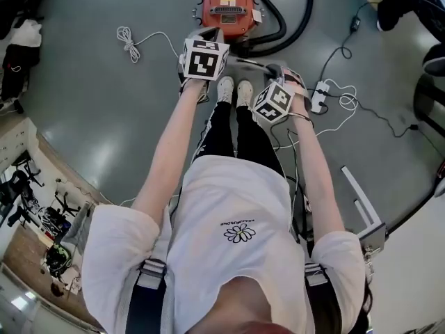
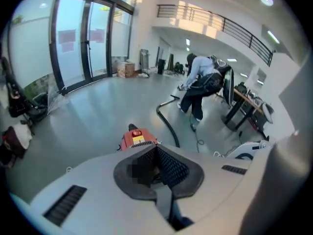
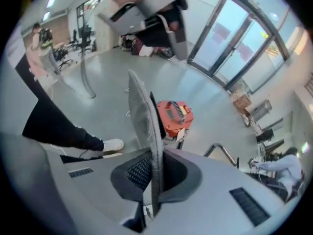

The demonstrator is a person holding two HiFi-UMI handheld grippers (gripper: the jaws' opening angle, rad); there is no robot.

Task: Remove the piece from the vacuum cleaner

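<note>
Right gripper (image 3: 154, 177) is clamped tight on a thin grey piece (image 3: 142, 106)! Left gripper (image 2: 154, 155) is pinched narrow with nothing in it. The orange vacuum cleaner (image 1: 227, 9) sits on the floor (image 1: 104, 96) just beyond the person's shoes (image 1: 234, 89).

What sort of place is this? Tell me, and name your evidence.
Probably a large open office or lab hall: a wide smooth grey floor, tall glass doors, an upper balcony railing, and a desk at one side.

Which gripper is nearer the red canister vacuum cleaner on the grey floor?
Left. The left gripper hangs right at the red canister vacuum cleaner's near edge; the right gripper is further back, beside the person's white shoes.
</note>
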